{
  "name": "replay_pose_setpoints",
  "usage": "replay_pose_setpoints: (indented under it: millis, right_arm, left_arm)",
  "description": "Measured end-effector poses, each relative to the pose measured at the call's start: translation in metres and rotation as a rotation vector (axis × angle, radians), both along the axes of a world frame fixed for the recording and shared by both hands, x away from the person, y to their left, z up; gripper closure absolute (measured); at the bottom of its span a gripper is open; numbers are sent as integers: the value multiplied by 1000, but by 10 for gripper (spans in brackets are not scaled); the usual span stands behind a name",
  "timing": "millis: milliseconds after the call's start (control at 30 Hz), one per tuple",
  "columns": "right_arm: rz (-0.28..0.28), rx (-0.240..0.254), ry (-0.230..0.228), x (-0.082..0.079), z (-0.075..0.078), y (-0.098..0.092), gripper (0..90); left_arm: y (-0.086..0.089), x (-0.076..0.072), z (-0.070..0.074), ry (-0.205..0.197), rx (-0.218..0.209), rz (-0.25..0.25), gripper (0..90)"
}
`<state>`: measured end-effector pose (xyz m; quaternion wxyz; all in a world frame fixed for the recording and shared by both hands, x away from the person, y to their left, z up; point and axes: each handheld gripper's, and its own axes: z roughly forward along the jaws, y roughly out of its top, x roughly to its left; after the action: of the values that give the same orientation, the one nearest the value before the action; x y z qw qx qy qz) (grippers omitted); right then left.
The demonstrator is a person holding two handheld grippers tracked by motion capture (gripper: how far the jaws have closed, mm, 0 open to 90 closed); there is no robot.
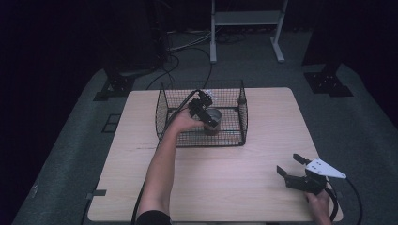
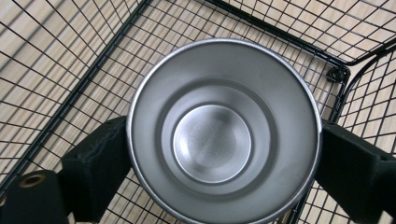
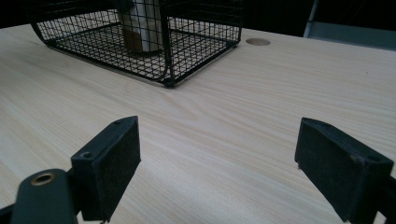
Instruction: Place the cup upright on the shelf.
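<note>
Steel cup (image 2: 224,130) (upright) inside wire basket (image 2: 70,70)

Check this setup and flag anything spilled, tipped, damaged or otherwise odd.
Nothing stands out. The metal cup is upright and empty inside the wire basket, held by the left gripper. The right gripper is open over the bare table.

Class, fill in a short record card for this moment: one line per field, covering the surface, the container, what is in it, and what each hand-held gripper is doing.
surface: light wooden table
container: black wire basket, open at the top, standing on the table
item: empty metal cup, upright inside the basket
left hand-held gripper: reaches into the basket, jaws closed on the cup's sides
right hand-held gripper: near the table's right front corner, jaws open, holding nothing
</note>
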<state>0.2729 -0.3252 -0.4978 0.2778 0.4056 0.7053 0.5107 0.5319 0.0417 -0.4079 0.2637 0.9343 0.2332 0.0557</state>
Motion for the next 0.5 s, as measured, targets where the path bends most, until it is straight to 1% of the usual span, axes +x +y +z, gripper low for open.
replay_pose_setpoints:
  millis: [33,67,167,233,300,333,367,400,500]
  right_arm:
    - [0,-1,-1,0,0,0,135]
    - [0,-1,-1,0,0,0,135]
    - [-2,-2,-2,0,0,0,135]
    - [-2,-2,-1,0,0,0,135]
    - [-3,-3,0,0,0,0,135]
    - [-3,-4,0,0,0,0,135]
    - [-3,-4,0,0,0,0,135]
    - [-3,-5,0,0,0,0,135]
    - [-4,-5,1,0,0,0,135]
  left_arm:
    - [0,-1,1,-13,-3,8,76]
    - [0,-1,1,-13,-3,8,62]
    - [2,-1,5,-8,-25,9,57]
    - [3,-2,6,-9,-31,8,56]
    - [3,-3,9,-12,-48,9,46]
    - [4,-3,12,-21,-66,9,46]
    - [4,-3,12,-21,-66,9,46]
    - [5,-4,15,-28,-78,11,46]
    - [6,-5,17,-31,-81,9,45]
